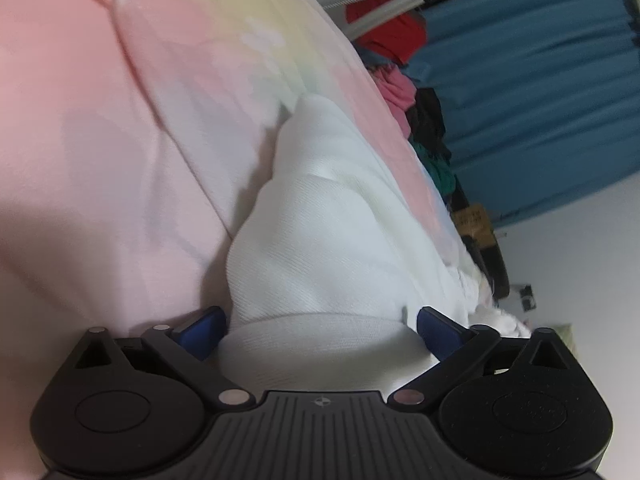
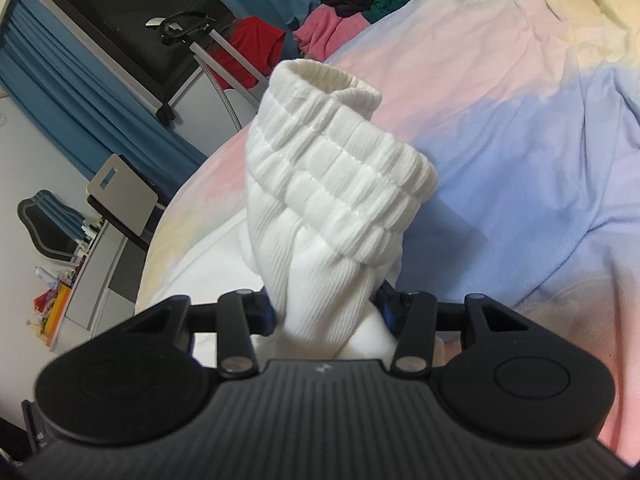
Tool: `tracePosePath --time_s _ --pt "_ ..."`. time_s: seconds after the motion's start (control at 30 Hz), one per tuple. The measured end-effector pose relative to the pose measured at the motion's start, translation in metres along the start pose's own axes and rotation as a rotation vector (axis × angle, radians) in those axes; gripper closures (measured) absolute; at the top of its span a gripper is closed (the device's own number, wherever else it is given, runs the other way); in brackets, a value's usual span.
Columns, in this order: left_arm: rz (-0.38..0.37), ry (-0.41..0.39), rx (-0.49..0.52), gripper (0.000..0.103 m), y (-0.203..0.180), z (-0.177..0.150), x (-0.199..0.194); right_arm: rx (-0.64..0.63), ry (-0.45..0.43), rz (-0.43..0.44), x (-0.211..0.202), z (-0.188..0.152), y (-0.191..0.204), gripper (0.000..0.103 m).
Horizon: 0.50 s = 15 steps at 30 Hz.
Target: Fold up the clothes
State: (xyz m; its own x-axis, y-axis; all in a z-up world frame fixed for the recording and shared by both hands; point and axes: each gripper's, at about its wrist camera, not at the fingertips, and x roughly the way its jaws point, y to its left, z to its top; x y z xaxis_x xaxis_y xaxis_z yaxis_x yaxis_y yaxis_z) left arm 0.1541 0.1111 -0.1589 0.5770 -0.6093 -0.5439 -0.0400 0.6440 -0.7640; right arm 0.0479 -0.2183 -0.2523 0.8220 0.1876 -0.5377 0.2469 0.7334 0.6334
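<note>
A wide pastel bedsheet (image 2: 540,128) in pink, blue and yellow covers the bed. On it lies a white ribbed knit garment with an elastic cuff (image 2: 340,184). The right gripper (image 2: 326,312) pinches its bunched fabric, the cuff standing up beyond the fingers. The left gripper (image 1: 320,330) stands spread, white cloth bulging between its blue pads (image 1: 204,326); whether they press it I cannot tell.

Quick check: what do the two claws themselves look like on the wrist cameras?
Both match: the left claw and right claw have matte black ribbed bodies, rounded black side housings, black linkage bars with silver pivot pins, and blue fingers. No cables or sleeves visible.
</note>
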Motion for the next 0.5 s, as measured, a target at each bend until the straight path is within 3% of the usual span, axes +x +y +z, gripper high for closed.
tracePosePath --time_s 0.03,0.23,0.4,0.5 --pt "0.005 -0.001 0.01 0.006 -0.001 -0.001 0.0 0.0 -0.001 -0.002 0.001 0.0 0.0 0.054" --pt "0.06 -0.038 0.083 0.031 -0.015 -0.006 -0.011 0.022 -0.022 0.02 -0.002 -0.001 -0.001 0.055" --pt "0.02 -0.102 0.145 0.046 -0.044 -0.011 -0.034 0.069 -0.074 0.104 -0.019 -0.002 -0.004 0.061" --pt "-0.021 -0.131 0.167 0.048 -0.064 -0.015 -0.051 0.08 -0.09 0.125 -0.033 0.0 -0.002 0.063"
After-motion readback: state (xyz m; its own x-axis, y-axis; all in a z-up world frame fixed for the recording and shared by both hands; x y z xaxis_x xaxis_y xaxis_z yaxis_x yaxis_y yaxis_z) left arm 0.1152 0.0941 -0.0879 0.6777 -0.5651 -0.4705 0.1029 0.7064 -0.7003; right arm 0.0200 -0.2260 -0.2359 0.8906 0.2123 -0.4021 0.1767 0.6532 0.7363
